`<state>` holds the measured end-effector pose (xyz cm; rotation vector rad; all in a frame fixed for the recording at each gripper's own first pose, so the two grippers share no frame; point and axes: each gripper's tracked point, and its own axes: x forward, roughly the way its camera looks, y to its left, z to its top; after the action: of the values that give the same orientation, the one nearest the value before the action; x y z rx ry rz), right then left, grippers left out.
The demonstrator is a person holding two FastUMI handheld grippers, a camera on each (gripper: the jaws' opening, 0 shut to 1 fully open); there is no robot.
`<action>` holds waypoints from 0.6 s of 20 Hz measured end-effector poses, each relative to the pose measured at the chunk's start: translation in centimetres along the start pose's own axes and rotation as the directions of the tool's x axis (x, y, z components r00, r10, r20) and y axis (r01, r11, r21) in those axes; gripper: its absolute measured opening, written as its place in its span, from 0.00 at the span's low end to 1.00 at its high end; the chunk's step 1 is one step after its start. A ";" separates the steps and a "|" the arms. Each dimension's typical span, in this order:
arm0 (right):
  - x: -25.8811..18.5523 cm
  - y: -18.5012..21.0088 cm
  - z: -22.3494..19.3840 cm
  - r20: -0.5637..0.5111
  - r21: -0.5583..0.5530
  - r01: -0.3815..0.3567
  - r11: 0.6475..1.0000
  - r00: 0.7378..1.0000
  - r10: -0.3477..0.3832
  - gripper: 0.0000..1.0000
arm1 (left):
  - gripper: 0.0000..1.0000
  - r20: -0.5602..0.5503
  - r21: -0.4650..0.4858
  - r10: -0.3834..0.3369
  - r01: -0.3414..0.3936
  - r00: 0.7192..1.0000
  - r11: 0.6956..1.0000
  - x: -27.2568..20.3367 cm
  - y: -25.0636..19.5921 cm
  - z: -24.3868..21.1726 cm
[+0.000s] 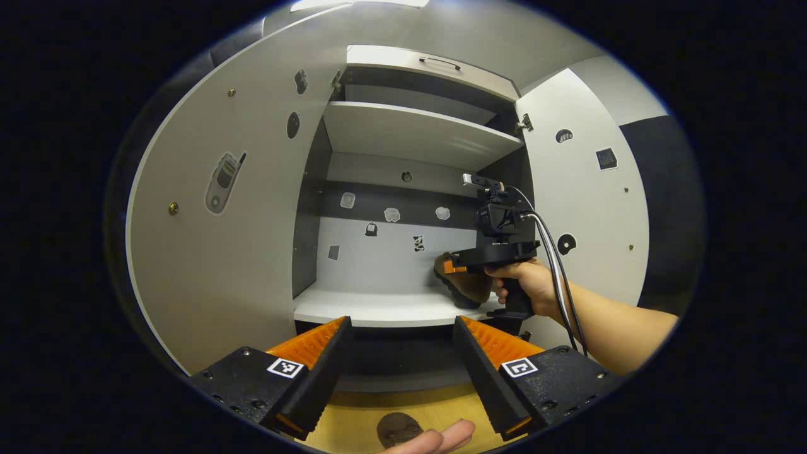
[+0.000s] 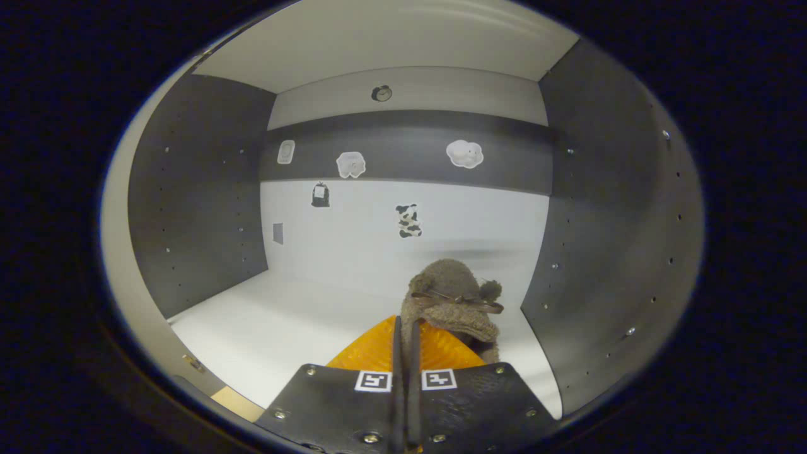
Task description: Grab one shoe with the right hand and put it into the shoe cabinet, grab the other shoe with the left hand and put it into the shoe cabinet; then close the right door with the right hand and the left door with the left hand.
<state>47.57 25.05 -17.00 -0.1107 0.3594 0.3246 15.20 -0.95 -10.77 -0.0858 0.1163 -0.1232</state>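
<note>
Grey cabinet panels and pale shelves take up the left gripper view: the shoe cabinet (image 1: 403, 132) stands with both doors swung wide, the left door (image 1: 214, 239) at frame left, the right door (image 1: 586, 208) at frame right. At bottom centre the left gripper (image 1: 400, 353) is seen spread apart and empty, over a wooden floor (image 1: 353, 422). At centre right a hand (image 1: 533, 287) holds the right gripper (image 1: 451, 268) into the lower shelf (image 1: 378, 309), with a brown shoe (image 1: 463, 284) at its tip.

Right gripper view: the cabinet interior is seen close, stickers on the back wall. At bottom centre the right gripper (image 2: 403, 353) is clenched on the shoe's (image 2: 451, 299) collar edge, the shoe hanging near the right wall, just above the white shelf (image 2: 271, 328).

The shoe is judged light, soft and fuzzy; the fabric is likely to fold under pressure. A grip on the collar rim is judged soundest.
</note>
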 end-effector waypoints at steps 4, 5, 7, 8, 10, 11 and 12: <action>-0.2 -0.7 0.3 -0.001 0.056 0.019 0.998 1.000 -0.019 0.38 | 0.98 -0.007 0.005 -0.006 0.006 1.000 1.000 0.2 -0.4 -0.2; -0.7 -0.6 0.2 -0.006 0.062 0.013 0.998 1.000 -0.013 0.52 | 0.98 -0.006 0.008 0.000 0.000 1.000 1.000 0.3 -0.2 -0.1; -1.7 0.0 0.5 0.000 0.077 -0.010 0.997 1.000 0.010 0.76 | 0.98 -0.002 0.008 0.008 -0.007 1.000 1.000 0.3 -0.1 0.0; -2.2 -0.1 1.0 0.014 0.082 -0.005 0.997 1.000 0.004 0.84 | 0.98 0.000 0.009 0.009 -0.009 1.000 1.000 0.2 0.0 -0.1; -4.1 -0.2 2.1 0.039 0.092 0.013 0.996 0.999 -0.017 0.96 | 0.98 0.008 0.008 0.007 -0.007 1.000 1.000 0.2 0.0 0.0; -5.0 0.1 2.4 0.044 0.098 0.012 0.995 0.999 -0.016 0.99 | 0.98 0.012 0.008 0.007 -0.007 1.000 1.000 0.2 0.0 0.2; -6.2 0.3 2.7 0.048 0.103 0.013 0.995 0.999 -0.018 0.99 | 0.98 0.013 0.008 0.010 -0.010 1.000 1.000 0.0 0.1 0.2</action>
<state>42.87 23.94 -12.27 -0.0051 0.3254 0.2921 15.26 -0.80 -10.58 -0.0781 0.1031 -0.1133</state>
